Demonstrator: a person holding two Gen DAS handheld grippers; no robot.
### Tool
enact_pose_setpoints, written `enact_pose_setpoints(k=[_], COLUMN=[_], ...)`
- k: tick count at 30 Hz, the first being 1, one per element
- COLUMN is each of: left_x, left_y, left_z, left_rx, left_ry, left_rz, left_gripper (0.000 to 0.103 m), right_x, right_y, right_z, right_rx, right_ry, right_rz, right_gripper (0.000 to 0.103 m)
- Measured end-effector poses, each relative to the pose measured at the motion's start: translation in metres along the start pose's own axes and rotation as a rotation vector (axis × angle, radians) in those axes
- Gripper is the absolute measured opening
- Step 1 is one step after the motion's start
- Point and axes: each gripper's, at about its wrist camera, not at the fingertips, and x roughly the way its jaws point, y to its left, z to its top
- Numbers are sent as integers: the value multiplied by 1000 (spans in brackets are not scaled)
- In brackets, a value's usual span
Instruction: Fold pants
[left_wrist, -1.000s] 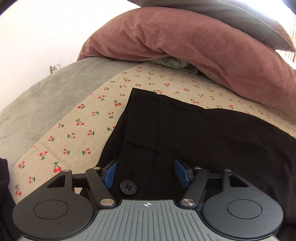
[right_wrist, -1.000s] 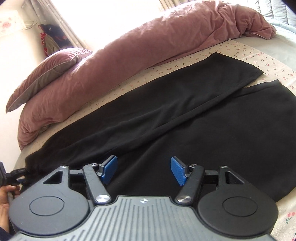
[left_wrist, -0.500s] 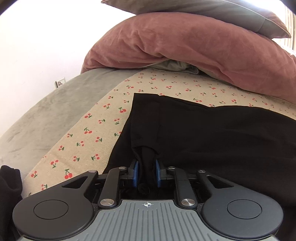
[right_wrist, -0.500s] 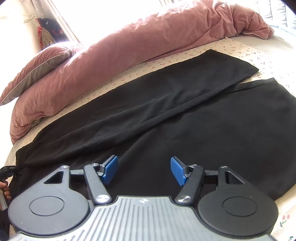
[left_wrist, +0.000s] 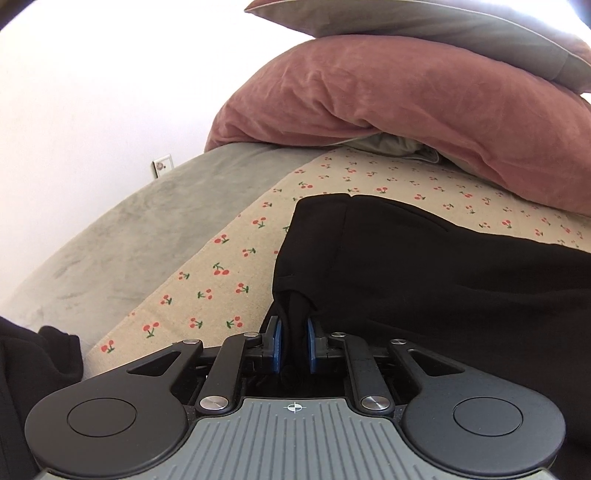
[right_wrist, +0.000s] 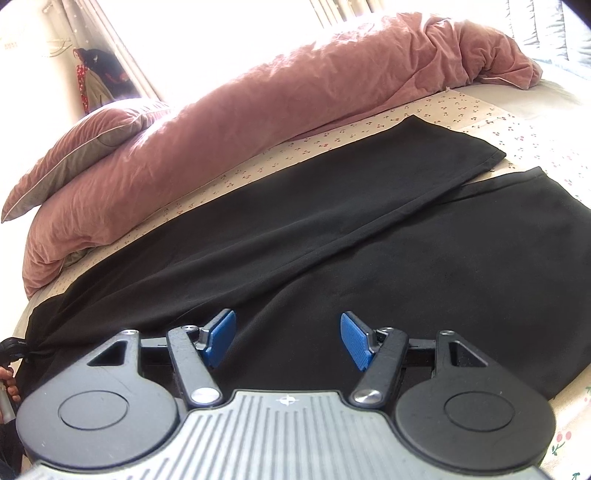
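Black pants (right_wrist: 332, 229) lie spread on a cherry-print sheet (left_wrist: 207, 284), both legs running to the far right. In the left wrist view my left gripper (left_wrist: 293, 332) is shut on a bunched fold at the waistband of the pants (left_wrist: 424, 280) and lifts it slightly. In the right wrist view my right gripper (right_wrist: 288, 334) is open, hovering over the near leg by its front edge. The left gripper shows at the far left of that view (right_wrist: 13, 349), holding the waist.
A rolled pink duvet (right_wrist: 277, 110) lies along the far side of the bed, with pillows (left_wrist: 424, 40) stacked at the head. A grey blanket (left_wrist: 140, 221) covers the left part. Dark clothing (left_wrist: 33, 369) sits at the near left edge.
The left gripper closed on the waistband fold and lifted it a little. The right gripper stayed open and shifted slightly over the near leg.
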Motion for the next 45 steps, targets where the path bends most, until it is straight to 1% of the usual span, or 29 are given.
enact_pose_setpoints(k=[3, 6, 8, 10, 11, 13, 15, 16, 18, 20, 21, 23, 26, 27, 29, 31, 32, 33, 34, 35, 36, 38, 39, 41, 44, 45], left_x=[3, 6, 7, 3, -1, -12, -30, -40, -63, -87, -97, -116, -129, -129, -124, -109, -97, -88, -83, -80, -77, -71, -67, -65, -74, -78], left_y=[-13, -11, -11, -4, 0, 7, 8, 7, 0, -13, -23, -47, -87, -98, -113, -117, -112, -104, -95, -85, -77, -62, -56, -47, -48, -49], left_z=[-7, -9, -7, -3, -1, 4, 6, 6, 5, 0, -4, -17, -46, -55, -71, -79, -81, -82, -82, -80, -79, -76, -75, -75, -76, -76], left_rx=[73, 50, 57, 27, 1, -21, 4, 19, 51, 78, 102, 161, 244, 259, 286, 276, 248, 216, 194, 186, 177, 138, 120, 100, 110, 95], left_ry=[-12, -4, 4, 11, 14, 6, -30, -48, -70, -92, -98, -93, -47, -28, 12, 74, 118, 143, 136, 128, 124, 129, 131, 132, 139, 142], left_rz=[42, 38, 28, -3, -23, -66, -77, -92, -174, -249, -283, -362, -466, -490, -507, -478, -455, -444, -440, -413, -378, -337, -334, -345, -349, -370], left_gripper=[13, 14, 15, 18, 24, 31, 45, 47, 51, 61, 63, 63, 63, 63, 63, 62, 61, 57, 57, 50, 40, 28, 26, 26, 25, 26], right_x=[0, 1, 1, 1, 1, 1, 1, 1, 3, 6, 8, 11, 13, 13, 13, 12, 11, 11, 11, 11, 11, 10, 10, 11, 13, 14], right_y=[-1, 2, 3, 3, 3, 3, 4, 5, 9, 12, 13, 16, 19, 19, 20, 19, 18, 18, 17, 16, 17, 18, 19, 19, 19, 19], right_z=[0, -1, -1, 0, 0, 1, 1, 1, 0, -3, -4, -6, -8, -8, -9, -9, -9, -9, -8, -8, -8, -8, -8, -9, -10, -10], right_rx=[11, 2, 1, 3, 3, 1, 0, -3, -16, -33, -41, -55, -74, -79, -88, -92, -93, -92, -89, -86, -83, -86, -88, -91, -94, -95], right_ry=[-1, 3, 6, 7, 7, 6, 7, 8, 13, 23, 29, 40, 50, 51, 50, 47, 47, 47, 48, 49, 47, 45, 45, 48, 58, 61], right_rz=[2, 1, 0, -2, -4, -12, -17, -17, -19, -20, -21, -24, -34, -38, -44, -50, -54, -55, -54, -52, -52, -49, -48, -45, -49, -51], right_gripper=[62, 62, 62, 62, 62, 63, 69, 70, 72, 73, 73, 73, 73, 74, 75, 76, 76, 76, 76, 76, 76, 76, 76, 76, 76, 76])
